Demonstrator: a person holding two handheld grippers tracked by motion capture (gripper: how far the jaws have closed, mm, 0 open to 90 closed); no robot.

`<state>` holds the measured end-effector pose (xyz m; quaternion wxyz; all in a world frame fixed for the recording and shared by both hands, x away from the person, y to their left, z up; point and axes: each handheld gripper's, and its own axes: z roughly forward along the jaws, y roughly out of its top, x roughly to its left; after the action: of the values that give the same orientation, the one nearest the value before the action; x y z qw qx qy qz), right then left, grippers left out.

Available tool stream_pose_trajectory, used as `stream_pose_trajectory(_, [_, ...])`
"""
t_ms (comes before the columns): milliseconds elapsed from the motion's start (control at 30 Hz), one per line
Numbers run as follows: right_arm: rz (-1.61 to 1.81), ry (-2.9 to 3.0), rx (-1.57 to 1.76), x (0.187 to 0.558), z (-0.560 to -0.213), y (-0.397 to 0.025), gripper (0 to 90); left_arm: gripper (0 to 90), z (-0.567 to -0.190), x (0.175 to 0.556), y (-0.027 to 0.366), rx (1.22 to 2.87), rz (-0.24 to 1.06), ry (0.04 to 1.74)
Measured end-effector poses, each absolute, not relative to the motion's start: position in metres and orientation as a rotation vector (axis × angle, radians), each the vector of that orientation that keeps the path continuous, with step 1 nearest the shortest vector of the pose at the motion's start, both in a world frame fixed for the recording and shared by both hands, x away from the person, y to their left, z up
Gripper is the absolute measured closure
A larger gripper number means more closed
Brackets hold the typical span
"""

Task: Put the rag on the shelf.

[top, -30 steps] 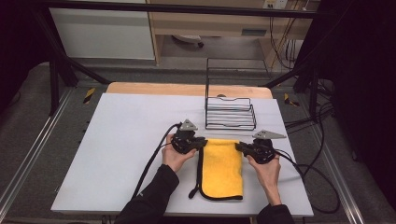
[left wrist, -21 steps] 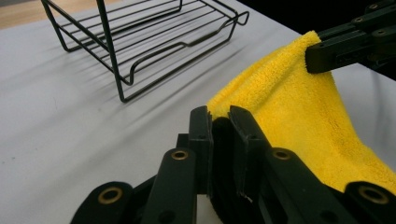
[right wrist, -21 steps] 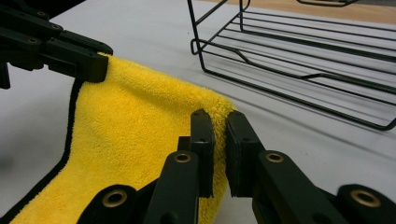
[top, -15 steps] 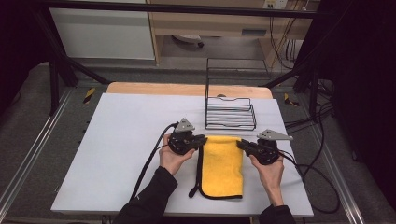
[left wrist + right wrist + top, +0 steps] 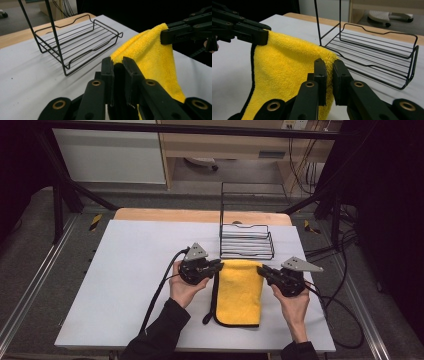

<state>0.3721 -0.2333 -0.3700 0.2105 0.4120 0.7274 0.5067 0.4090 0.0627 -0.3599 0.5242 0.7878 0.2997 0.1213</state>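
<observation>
Two corners of the yellow towel are gripped, and that is as far as the work looks to have come. The left gripper is clamped on the far left corner, its jaws nearly closed with cloth between them, as the left gripper view shows. The right gripper pinches the far right corner the same way. The far edge is raised off the table and stretched between them, while the near part lies flat on the table, just in front of the wire rack. The rack holds nothing. My guess is the towel is meant either for a fold or for the rack; neither is done, so lifting, carrying and placing all remain.
</observation>
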Motion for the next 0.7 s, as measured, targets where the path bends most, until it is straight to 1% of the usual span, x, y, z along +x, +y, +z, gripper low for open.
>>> stream_pose_trajectory(700, [1.456,1.9,1.059,0.36,-0.335,-0.234,83.5,79.5,-0.326,0.398,0.062,1.795,0.372,0.662])
